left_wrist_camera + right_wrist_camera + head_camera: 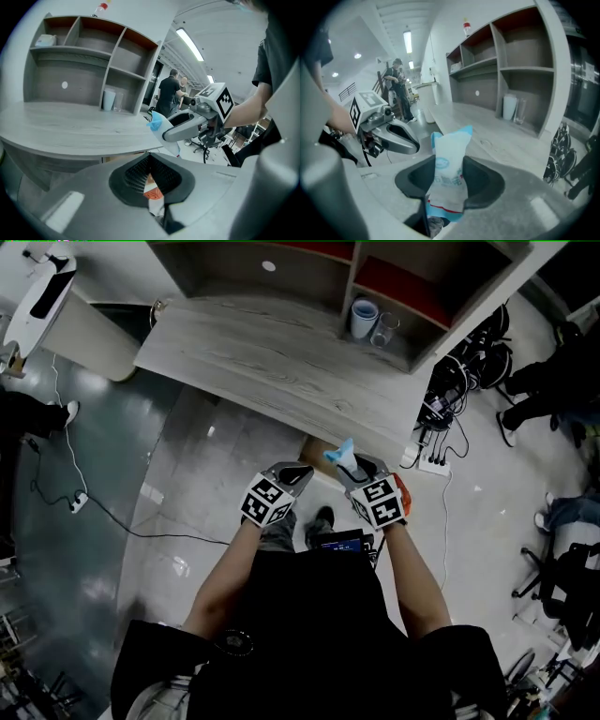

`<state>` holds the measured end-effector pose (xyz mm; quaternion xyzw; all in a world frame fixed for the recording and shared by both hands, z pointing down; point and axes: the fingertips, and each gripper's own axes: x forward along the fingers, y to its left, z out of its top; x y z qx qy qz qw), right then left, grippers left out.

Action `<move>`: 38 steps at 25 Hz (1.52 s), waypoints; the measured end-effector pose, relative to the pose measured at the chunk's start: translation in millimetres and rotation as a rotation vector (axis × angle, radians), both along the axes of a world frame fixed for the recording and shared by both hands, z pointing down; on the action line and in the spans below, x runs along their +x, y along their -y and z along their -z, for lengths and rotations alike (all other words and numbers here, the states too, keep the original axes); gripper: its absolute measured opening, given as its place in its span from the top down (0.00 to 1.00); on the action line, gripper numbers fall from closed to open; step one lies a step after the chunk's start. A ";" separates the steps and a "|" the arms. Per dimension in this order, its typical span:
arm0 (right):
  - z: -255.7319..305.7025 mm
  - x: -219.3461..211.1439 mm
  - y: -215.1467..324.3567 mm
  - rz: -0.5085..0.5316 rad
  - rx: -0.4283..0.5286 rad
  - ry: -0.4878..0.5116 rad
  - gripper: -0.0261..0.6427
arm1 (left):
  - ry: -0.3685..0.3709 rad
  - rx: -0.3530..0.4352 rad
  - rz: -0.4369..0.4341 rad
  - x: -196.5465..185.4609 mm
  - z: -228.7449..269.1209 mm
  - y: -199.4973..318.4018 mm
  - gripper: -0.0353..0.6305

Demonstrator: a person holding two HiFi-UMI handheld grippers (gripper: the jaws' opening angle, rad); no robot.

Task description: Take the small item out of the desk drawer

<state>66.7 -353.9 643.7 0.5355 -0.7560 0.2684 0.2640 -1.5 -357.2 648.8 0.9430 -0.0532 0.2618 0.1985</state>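
My right gripper (345,467) is shut on a small blue and white packet (449,173), which sticks up out of its jaws. The packet (339,452) is held in the air just in front of the grey wooden desk (253,362), over a brown drawer (317,450) that shows under the desk's edge. My left gripper (300,474) hangs close beside it on the left; its jaws are together with nothing between them. In the left gripper view the right gripper (165,134) and the packet (156,123) show just ahead.
A shelf unit (412,296) stands on the desk's back, with a blue-white cup (364,317) and a glass (384,329) in one bay. A power strip (433,463) and cables lie on the floor at right. People (553,371) are at the far right.
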 end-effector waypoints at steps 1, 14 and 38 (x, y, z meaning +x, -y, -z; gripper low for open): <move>4.6 4.0 1.0 -0.023 0.014 0.016 0.70 | -0.005 0.006 -0.011 2.7 2.8 1.0 0.95; 39.0 32.1 10.0 -0.175 0.132 0.136 0.70 | -0.043 0.063 -0.071 27.9 32.5 24.0 0.95; 23.3 13.5 -23.1 -0.033 0.106 0.179 0.70 | -0.001 0.064 0.079 11.7 21.8 -17.5 0.95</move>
